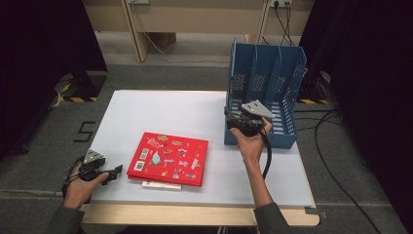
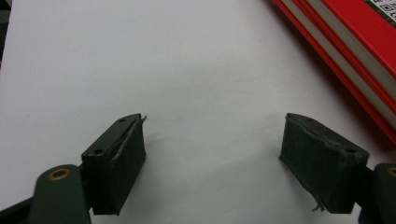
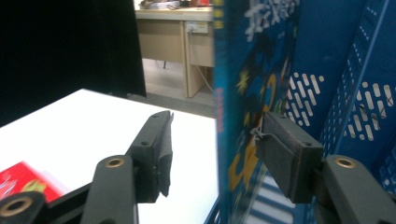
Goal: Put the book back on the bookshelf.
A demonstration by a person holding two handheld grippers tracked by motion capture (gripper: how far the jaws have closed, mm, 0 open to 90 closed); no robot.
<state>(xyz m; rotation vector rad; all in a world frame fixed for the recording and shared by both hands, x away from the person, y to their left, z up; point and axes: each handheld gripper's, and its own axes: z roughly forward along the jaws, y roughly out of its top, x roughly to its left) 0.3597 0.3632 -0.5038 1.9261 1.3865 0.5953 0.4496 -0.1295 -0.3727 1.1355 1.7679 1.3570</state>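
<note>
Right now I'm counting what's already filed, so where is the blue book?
The blue book stands upright in the blue file rack at the table's far right; in the right gripper view it is between the open jaws of the right gripper.

A stack of red sticker-covered books [image 1: 168, 159] lies on the near left of the white table [image 1: 195, 112]. Beyond the far edge stand wooden desks [image 1: 195, 19], and black cables [image 1: 336, 165] trail across the grey floor at right.

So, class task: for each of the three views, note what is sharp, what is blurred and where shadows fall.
High view: evenly lit, dark curtains at both sides, red book sharp. Left gripper view: pads crisp, with soft shadows on the white table. Right gripper view: the blue book is smeared, the background desk fairly clear.
</note>
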